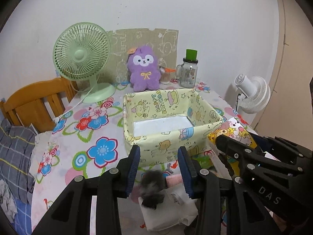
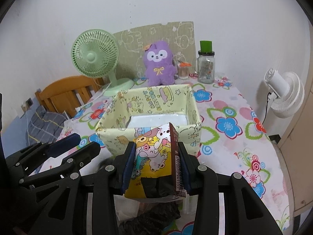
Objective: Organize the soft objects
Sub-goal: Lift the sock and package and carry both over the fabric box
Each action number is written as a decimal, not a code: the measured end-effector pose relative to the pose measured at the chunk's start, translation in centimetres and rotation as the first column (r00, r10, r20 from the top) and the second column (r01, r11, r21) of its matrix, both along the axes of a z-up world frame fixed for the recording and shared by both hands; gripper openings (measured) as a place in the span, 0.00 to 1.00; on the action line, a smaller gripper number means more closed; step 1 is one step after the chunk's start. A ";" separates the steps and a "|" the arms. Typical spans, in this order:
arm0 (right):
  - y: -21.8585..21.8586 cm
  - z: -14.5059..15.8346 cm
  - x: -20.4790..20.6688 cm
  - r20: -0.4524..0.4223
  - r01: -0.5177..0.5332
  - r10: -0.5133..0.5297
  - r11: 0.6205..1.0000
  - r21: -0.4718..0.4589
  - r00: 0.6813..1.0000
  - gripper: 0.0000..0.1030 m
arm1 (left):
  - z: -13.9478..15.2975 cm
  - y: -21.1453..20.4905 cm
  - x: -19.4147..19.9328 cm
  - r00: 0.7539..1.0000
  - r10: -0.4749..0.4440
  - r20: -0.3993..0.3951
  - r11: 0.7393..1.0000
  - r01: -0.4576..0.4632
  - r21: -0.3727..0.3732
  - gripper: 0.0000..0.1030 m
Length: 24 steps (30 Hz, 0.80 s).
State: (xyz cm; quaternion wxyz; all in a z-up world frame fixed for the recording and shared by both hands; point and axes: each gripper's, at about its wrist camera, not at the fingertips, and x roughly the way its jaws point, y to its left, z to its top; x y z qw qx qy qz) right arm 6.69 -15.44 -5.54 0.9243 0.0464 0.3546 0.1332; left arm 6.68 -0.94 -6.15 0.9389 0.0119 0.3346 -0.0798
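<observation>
- Currently, a cartoon-printed tissue pack (image 2: 154, 156) is clamped between the pads of the right gripper (image 2: 156, 168), raised just short of the near wall of the yellow fabric bin (image 2: 148, 137).
- Nothing is seen pressed between the left gripper (image 1: 159, 168) pads; its jaws stand partly apart above a grey fluffy item (image 1: 152, 190) lying on a white cloth (image 1: 168, 211).
- The bin is judged empty, its white floor bare.
- A snag could be caused if the pack were carried too low, the soft wall being pushed in.
- The squashy pack could be let slip sideways, or the two grippers, close together, could be knocked.
- The purple plush (image 1: 143, 68) is left beyond the bin.
</observation>
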 end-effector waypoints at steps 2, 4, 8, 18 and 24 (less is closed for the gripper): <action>-0.2 0.2 0.0 0.004 0.000 0.000 1.000 0.002 1.000 0.44 | 0.1 -0.1 0.2 1.000 0.000 -0.002 1.000 0.000 0.001 0.40; -0.3 0.3 0.0 0.005 0.000 0.000 1.000 0.002 1.000 0.44 | -0.2 -0.2 0.3 1.000 0.001 -0.011 1.000 -0.001 0.002 0.40; -0.3 -0.4 0.1 -0.009 0.000 0.000 1.000 0.001 1.000 0.44 | -1.8 0.1 0.5 0.998 0.008 -0.060 1.000 -0.008 0.003 0.40; 0.0 -3.1 0.6 -0.043 0.008 -0.008 1.000 -0.008 0.999 0.43 | -5.7 1.8 0.9 0.988 0.051 -0.145 0.998 -0.054 -0.022 0.61; 1.1 -4.3 1.2 -0.068 -0.005 0.004 1.000 -0.015 0.998 0.43 | -7.0 2.2 1.6 0.984 0.060 -0.170 0.998 -0.062 -0.002 0.62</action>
